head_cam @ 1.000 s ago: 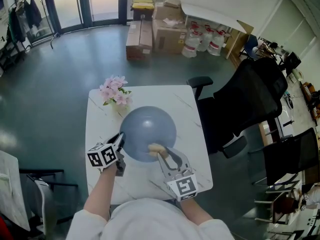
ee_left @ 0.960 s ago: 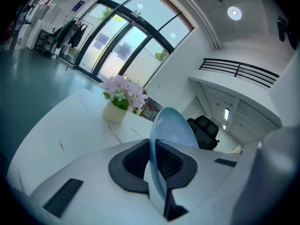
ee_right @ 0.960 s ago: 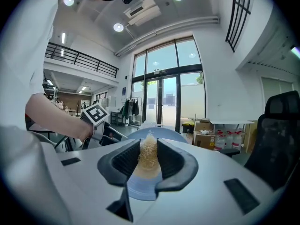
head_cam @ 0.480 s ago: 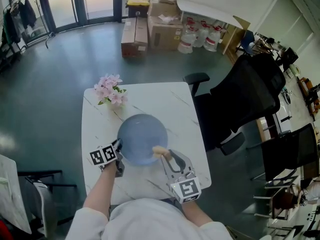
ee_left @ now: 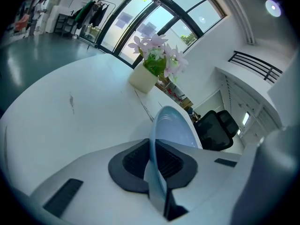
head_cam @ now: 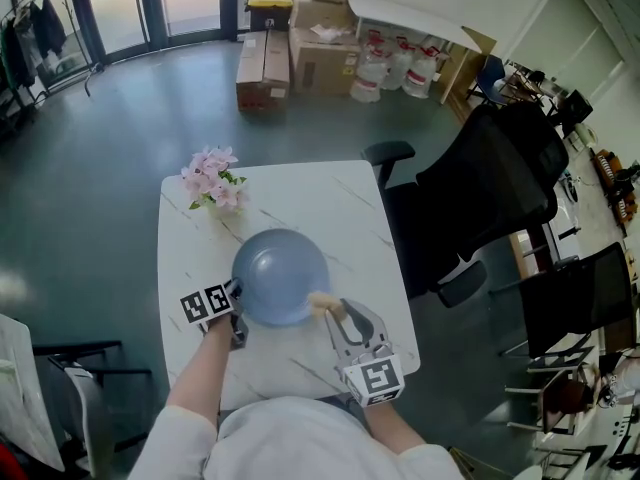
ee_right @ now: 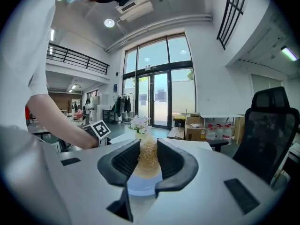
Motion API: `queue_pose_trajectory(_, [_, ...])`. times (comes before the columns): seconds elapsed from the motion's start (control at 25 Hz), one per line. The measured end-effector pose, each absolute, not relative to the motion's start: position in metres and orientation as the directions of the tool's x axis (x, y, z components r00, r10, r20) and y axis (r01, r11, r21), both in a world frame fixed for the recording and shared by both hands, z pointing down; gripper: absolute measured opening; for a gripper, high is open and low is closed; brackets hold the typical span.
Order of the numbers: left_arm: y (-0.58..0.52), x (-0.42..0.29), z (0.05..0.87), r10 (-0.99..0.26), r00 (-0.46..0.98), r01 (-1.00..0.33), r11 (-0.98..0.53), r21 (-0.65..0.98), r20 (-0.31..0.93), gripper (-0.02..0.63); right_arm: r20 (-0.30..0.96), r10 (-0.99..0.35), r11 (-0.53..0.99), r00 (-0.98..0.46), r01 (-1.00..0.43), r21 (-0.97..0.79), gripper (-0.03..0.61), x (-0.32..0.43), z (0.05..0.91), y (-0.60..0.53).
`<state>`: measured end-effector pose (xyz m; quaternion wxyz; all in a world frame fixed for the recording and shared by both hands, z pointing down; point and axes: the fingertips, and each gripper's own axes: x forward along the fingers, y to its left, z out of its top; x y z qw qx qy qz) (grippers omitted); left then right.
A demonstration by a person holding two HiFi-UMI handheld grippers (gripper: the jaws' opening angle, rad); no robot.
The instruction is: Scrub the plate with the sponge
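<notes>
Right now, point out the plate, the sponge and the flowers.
plate (head_cam: 280, 276), head view, middle of its blue face
sponge (ee_right: 147, 157), right gripper view, fibres between the jaws
flowers (head_cam: 208, 178), head view, pink blossoms

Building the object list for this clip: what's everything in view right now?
table: 1, white marbled, centre
plate: 1, blue-grey, table's near side
sponge: 1, tan, at plate's near-right edge
flower pot: 1, pink blooms, table's far-left corner
office chair: 1, black, right of table
cardboard boxes: several, brown, far floor
jugs: several, clear, beside boxes
left gripper: 1, light grey, shut on plate rim
right gripper: 1, light grey, shut on sponge
</notes>
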<state>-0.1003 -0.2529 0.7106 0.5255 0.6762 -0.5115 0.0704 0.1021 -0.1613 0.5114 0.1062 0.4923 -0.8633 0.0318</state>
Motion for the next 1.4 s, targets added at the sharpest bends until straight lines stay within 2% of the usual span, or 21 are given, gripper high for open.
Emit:
queue_pose_trajectory(0.56, [-0.250,-0.104,0.737,-0.553,0.447,-0.791,0.124,0.600,0.703,0.043,0.195,-0.842,0.519,-0.503,-0.854,0.033,0.118,0.096,0.507,-0.168])
queue_pose_trajectory(1.0, [-0.252,-0.097,0.736,-0.555,0.499,-0.756,0.096,0.647,0.665,0.044,0.196,-0.840,0.522,-0.506,-0.852,0.038,0.118,0.092,0.508,-0.168])
queue_pose_trajectory(1.04, [-0.252,-0.096,0.735,-0.556,0.505,-0.750,0.096,0.654,0.660,0.063,0.194,-0.840,0.522,-0.506,-0.852,0.039,0.120,0.093,0.508,-0.168])
queue_pose_trajectory(1.08, [-0.252,-0.095,0.733,-0.558,0.509,-0.745,0.095,0.660,0.655,0.126,0.196,-0.840,0.523,-0.506,-0.851,0.042,0.119,0.094,0.508,-0.168])
queue_pose_trajectory(1.2, [-0.252,-0.095,0.727,-0.567,0.515,-0.744,0.077,0.664,0.643,0.201,0.202,-0.840,0.523,-0.504,-0.851,0.048,0.119,0.094,0.507,-0.169])
queue_pose_trajectory(1.4, [-0.252,-0.102,0.710,-0.616,0.504,-0.758,0.022,0.652,0.606,0.209,0.186,-0.840,0.525,-0.509,-0.850,0.045,0.120,0.090,0.505,-0.171])
